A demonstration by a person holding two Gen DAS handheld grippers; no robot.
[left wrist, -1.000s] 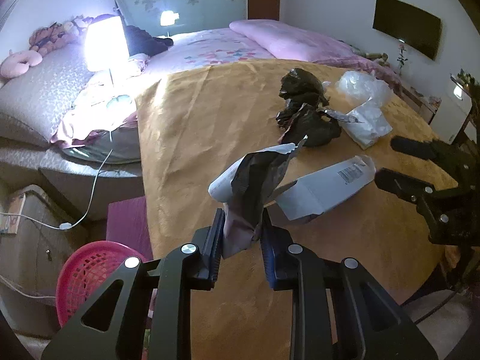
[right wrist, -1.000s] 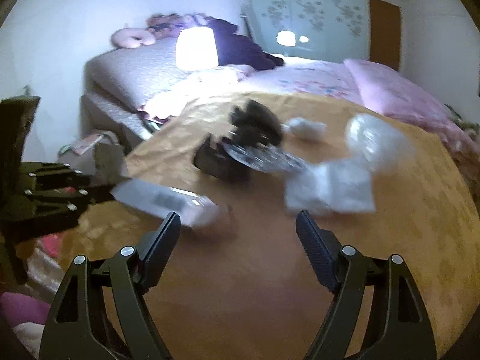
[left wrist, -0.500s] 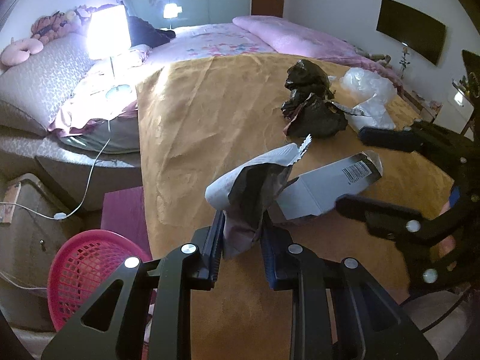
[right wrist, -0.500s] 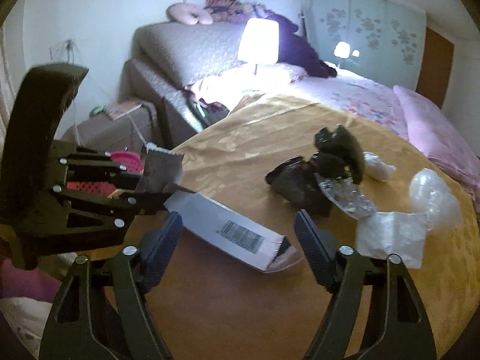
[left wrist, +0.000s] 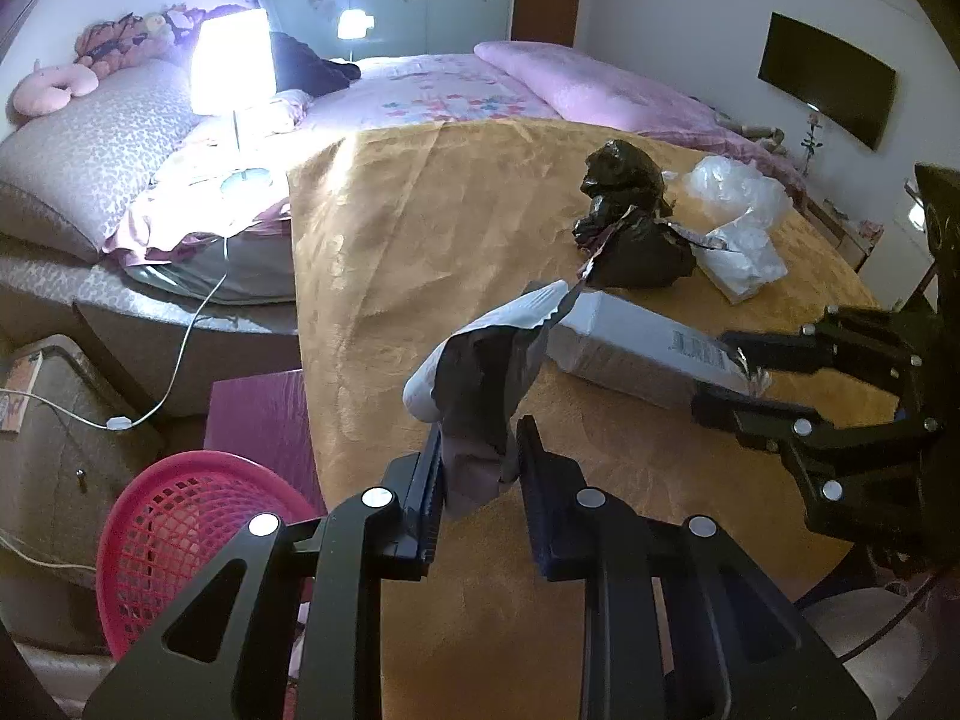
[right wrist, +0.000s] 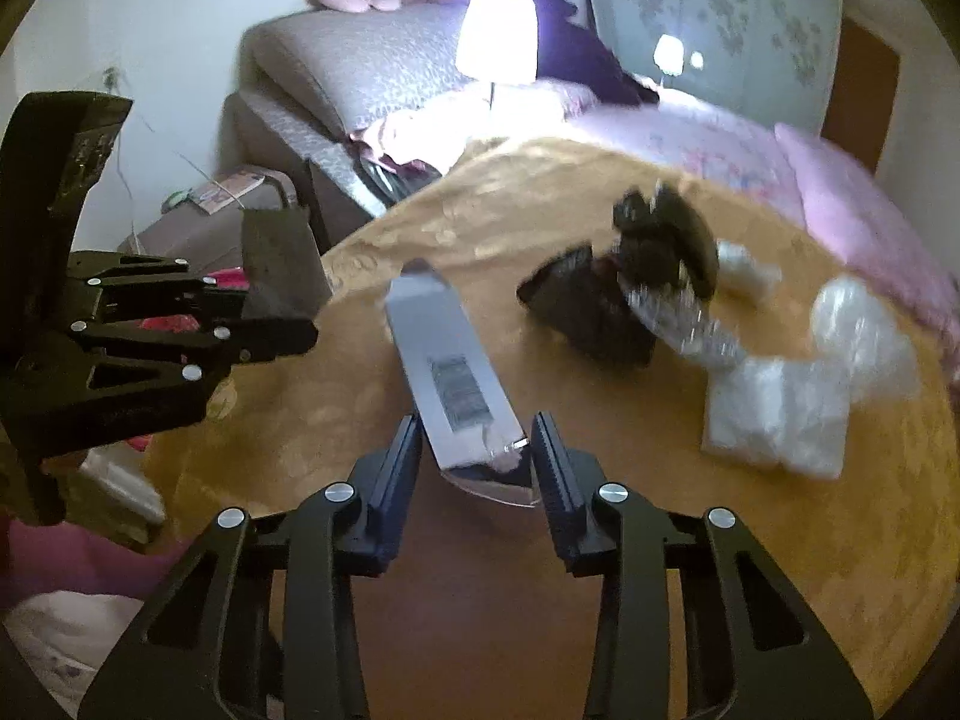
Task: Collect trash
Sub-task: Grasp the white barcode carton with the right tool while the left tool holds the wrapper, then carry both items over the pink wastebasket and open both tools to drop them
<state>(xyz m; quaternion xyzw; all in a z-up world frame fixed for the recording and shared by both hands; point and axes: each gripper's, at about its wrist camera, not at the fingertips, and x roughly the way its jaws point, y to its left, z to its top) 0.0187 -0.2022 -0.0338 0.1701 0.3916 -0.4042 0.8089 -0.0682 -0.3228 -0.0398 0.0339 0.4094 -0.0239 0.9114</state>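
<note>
We hold a torn wrapper (left wrist: pixel 480 396) clamped in the left gripper (left wrist: pixel 480 468), its jaws narrow and pinching the wrapper's lower end. The right gripper (right wrist: pixel 477 456) has just been closing its jaws around the near end of the box (right wrist: pixel 450 378), which lies on the surface (left wrist: pixel 420 228); the pads seem to touch its sides, though blur leaves that unsure. Beyond the right jaws sit black bags (right wrist: pixel 630 276) and clear plastic (right wrist: pixel 780 402). A pink basket (left wrist: pixel 180 534) stands below-left of the left jaws.
</note>
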